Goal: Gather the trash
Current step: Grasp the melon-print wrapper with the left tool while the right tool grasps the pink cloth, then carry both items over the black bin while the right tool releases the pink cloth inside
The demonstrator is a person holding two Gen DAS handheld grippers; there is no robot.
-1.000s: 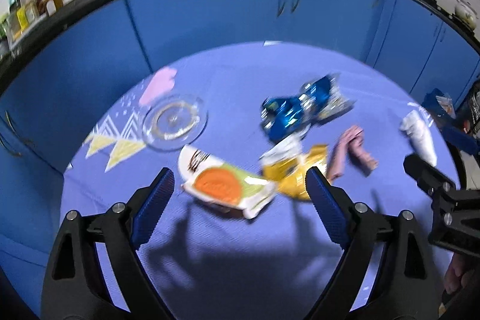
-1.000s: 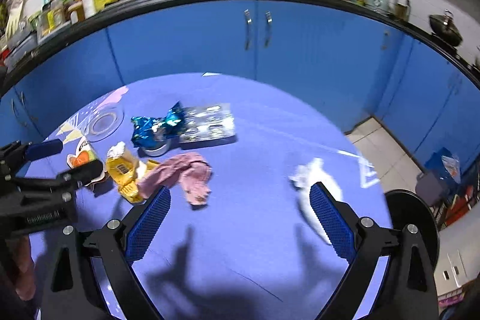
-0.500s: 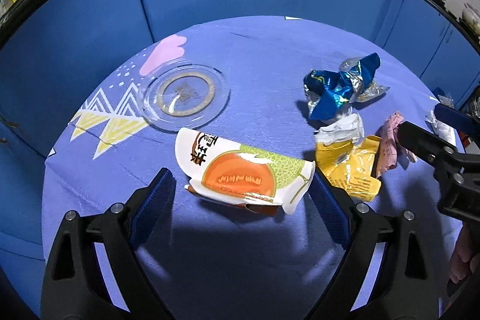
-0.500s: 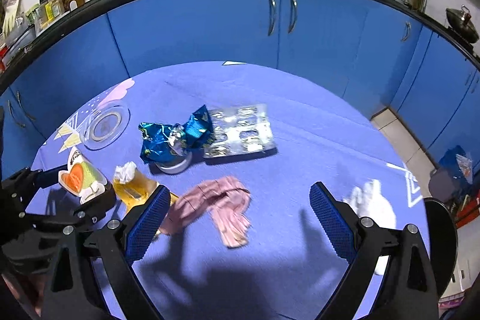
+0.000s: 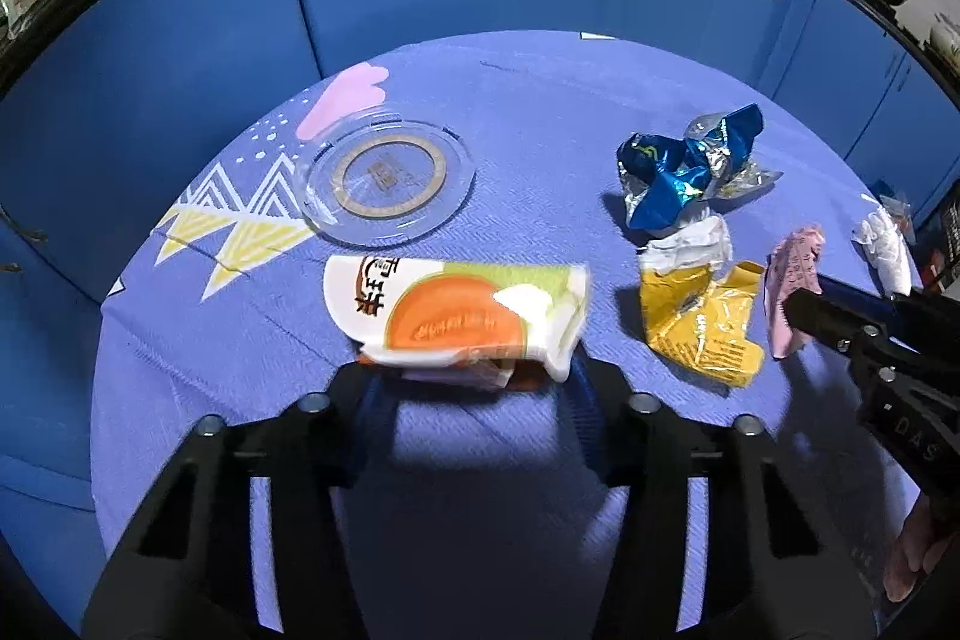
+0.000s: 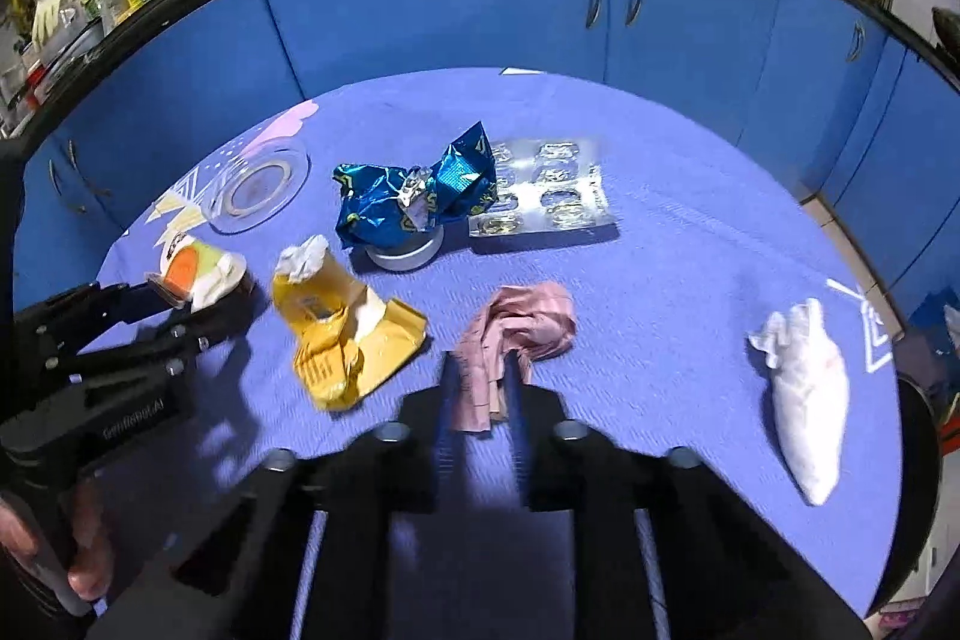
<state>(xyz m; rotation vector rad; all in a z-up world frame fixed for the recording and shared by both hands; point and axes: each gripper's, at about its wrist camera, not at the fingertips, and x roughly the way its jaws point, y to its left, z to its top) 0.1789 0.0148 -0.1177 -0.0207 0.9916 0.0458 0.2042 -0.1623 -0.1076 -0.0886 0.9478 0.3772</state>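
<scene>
Both tongs point steeply down at the bench, which carries a blue cloth. The left tongs are closing, and the near edge of the white and orange wrapper lies between their pads. The right tongs stand narrow, pinching the pink wrapper. Between the two lies a yellow packet. Behind it are a blue foil wrapper, a blister pack and a clear lid. A white crumpled tissue lies well apart, to the right.
</scene>
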